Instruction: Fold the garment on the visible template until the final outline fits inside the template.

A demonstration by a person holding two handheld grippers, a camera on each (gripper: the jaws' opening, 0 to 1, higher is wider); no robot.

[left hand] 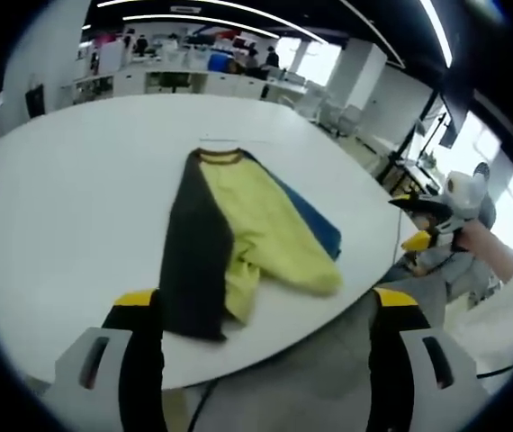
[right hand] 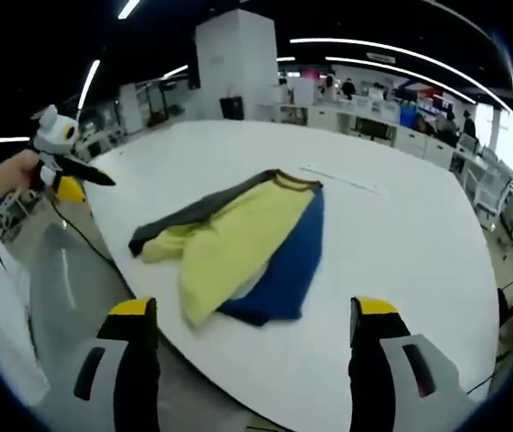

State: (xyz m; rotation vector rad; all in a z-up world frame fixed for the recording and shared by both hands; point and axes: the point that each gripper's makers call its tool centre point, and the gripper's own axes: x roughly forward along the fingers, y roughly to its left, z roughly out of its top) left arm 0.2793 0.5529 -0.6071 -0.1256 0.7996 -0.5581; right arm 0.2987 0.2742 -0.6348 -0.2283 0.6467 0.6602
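Above the near table edge, we hover both grippers with jaws spread and nothing in them.

Our left gripper [left hand: 261, 310] and right gripper [right hand: 252, 315] hang short of the garment [right hand: 238, 238], which lies partly folded on the white table [right hand: 400, 261], yellow panel over blue with a dark sleeve alongside. We judge the next fold wants a pinch at the hem corners, lifted evenly toward the collar [left hand: 219, 157]. A faint line past the collar may be the template; no containers here.
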